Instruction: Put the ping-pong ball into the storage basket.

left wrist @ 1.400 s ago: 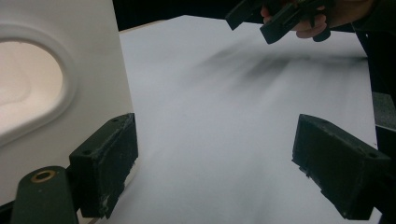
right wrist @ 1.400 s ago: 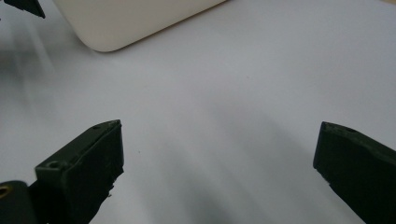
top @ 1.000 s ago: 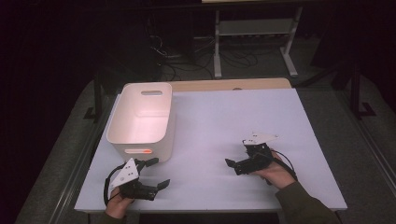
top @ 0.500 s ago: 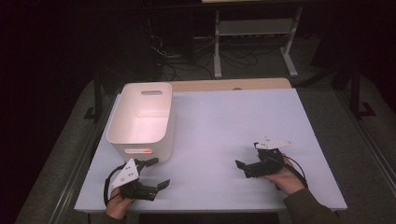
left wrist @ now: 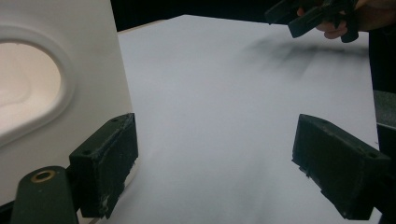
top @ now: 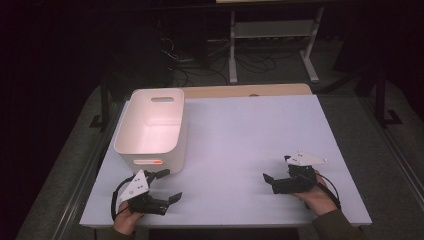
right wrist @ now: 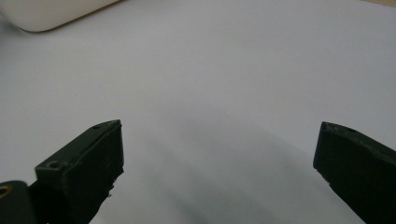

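1. Both grippers empty, jaws spread: left gripper (top: pixel 167 186) lower left, just beside the white bin (top: pixel 150 131).
2. Right gripper (top: pixel 267 177) has drifted rightward, away from the bin; no grasp looks imminent.

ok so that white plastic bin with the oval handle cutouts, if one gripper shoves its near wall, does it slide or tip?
The white plastic bin looks empty in the high view, so it is probably light and would slide on the smooth white tabletop. It is tall, so a push near the rim might tip it; low is safer. Thin walls may flex slightly. The left hand-held gripper sits open nearby.
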The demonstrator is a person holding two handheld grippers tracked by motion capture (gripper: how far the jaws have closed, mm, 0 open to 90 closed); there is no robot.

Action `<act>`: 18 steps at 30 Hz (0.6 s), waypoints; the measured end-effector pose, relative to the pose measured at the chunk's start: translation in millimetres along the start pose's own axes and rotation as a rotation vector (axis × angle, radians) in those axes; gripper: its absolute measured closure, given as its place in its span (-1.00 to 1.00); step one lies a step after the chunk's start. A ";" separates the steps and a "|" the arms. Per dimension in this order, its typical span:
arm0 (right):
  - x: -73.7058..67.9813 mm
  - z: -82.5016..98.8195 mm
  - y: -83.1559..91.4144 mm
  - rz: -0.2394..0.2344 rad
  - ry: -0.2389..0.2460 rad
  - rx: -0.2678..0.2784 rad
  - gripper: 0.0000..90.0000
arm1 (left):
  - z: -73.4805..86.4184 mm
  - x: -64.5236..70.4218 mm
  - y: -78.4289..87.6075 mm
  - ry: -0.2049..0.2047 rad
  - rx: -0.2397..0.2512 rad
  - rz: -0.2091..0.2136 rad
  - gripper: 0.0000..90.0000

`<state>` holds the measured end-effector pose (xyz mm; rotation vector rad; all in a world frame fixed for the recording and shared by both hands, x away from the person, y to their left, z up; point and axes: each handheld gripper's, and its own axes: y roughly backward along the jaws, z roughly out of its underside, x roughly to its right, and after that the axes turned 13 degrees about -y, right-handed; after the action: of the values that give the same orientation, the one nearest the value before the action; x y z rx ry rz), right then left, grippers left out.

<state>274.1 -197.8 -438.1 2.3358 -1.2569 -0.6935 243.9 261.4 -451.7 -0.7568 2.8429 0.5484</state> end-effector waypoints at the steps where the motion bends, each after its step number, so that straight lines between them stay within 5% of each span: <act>1: 0.4 0.7 0.4 0.003 -0.003 0.003 -0.97 | 0.0 0.0 0.0 -0.001 0.002 -0.001 -0.69; 18: 9.1 12.7 5.8 0.033 -0.019 -0.010 -0.97 | 0.0 -0.1 0.0 -0.004 -0.003 0.001 -0.69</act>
<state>267.1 -209.9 -447.2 2.2999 -1.2944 -0.7110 244.0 261.4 -451.7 -0.7534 2.8394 0.5543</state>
